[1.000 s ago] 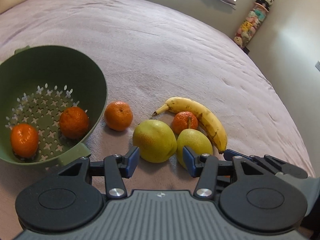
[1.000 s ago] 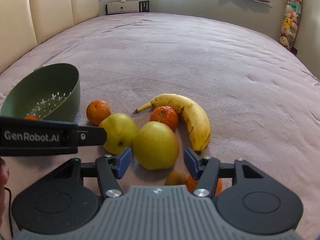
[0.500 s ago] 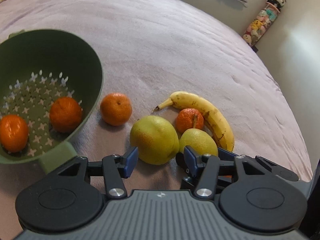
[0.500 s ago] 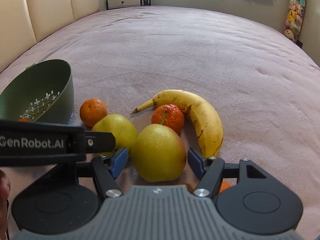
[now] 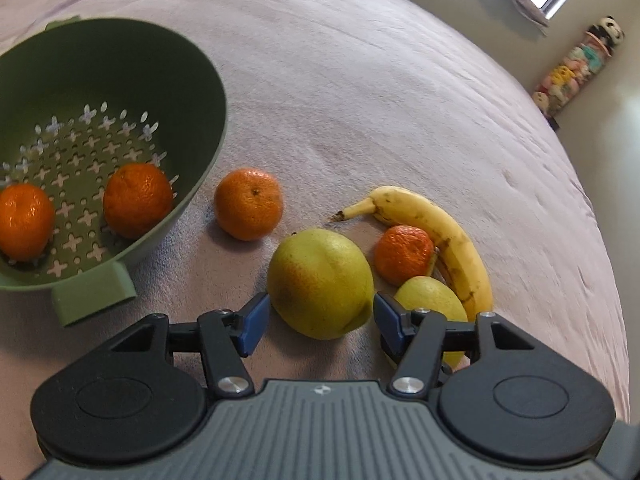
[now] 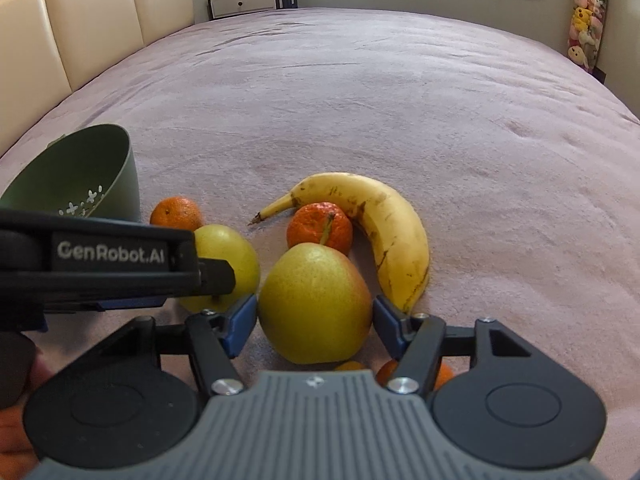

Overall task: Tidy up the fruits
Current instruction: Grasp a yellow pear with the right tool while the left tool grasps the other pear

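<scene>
Two yellow-green pears lie side by side on the mauve bedcover. The left gripper (image 5: 319, 309) straddles the left pear (image 5: 320, 280); its jaws are opening and the blue pads stand just clear of the fruit. The right gripper (image 6: 314, 309) straddles the right pear (image 6: 316, 300); its jaws are closing, with slim gaps still showing at the pads. A banana (image 6: 384, 224) curves around a tangerine (image 6: 320, 226) just beyond. Another tangerine (image 5: 248, 204) lies loose beside the green colander (image 5: 192, 80), which holds two tangerines (image 5: 138, 200).
The left gripper's black casing (image 6: 108, 256) crosses the left of the right wrist view, hiding part of the left pear (image 6: 232, 248). Small orange fruits (image 6: 442, 374) peek out under the right gripper. A cream headboard (image 6: 80, 40) and a plush-toy rack (image 6: 586, 8) border the bed.
Both grippers have come down and forward, so each pear now sits between a pair of fingers. The left jaws have spread wider. The fruit has not moved.
</scene>
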`<state>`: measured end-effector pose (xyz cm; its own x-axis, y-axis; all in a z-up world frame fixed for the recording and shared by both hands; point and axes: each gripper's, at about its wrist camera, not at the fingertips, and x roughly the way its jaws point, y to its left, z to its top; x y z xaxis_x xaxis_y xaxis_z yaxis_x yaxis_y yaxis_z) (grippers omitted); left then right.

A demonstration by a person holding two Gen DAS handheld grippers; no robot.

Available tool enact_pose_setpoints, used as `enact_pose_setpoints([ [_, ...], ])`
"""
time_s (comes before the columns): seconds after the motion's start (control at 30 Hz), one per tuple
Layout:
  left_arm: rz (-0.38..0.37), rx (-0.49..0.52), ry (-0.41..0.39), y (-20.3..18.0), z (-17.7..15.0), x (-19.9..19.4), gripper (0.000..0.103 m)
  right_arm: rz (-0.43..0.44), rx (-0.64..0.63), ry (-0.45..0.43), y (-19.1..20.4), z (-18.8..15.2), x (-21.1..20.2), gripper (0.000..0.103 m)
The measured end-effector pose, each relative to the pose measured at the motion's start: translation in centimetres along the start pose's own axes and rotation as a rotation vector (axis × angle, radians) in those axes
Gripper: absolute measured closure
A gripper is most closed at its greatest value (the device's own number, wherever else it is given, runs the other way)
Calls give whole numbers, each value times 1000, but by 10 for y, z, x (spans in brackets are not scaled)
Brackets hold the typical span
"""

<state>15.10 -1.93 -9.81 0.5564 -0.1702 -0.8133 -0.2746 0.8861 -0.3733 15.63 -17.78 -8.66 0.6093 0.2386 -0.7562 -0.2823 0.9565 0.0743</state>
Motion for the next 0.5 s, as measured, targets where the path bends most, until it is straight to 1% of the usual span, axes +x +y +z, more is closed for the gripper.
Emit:
enact_pose_setpoints([
  [0.2, 19, -38, 18, -2, 6, 14, 27, 2, -2, -3, 0, 0, 1, 41],
  [0.3, 15, -57, 31, 0, 9, 20, 25, 7, 3, -4, -1, 0, 1, 41],
  [0.5, 3, -68, 57, 3, 14, 30, 24, 7, -2, 1, 0, -2, 3, 41],
])
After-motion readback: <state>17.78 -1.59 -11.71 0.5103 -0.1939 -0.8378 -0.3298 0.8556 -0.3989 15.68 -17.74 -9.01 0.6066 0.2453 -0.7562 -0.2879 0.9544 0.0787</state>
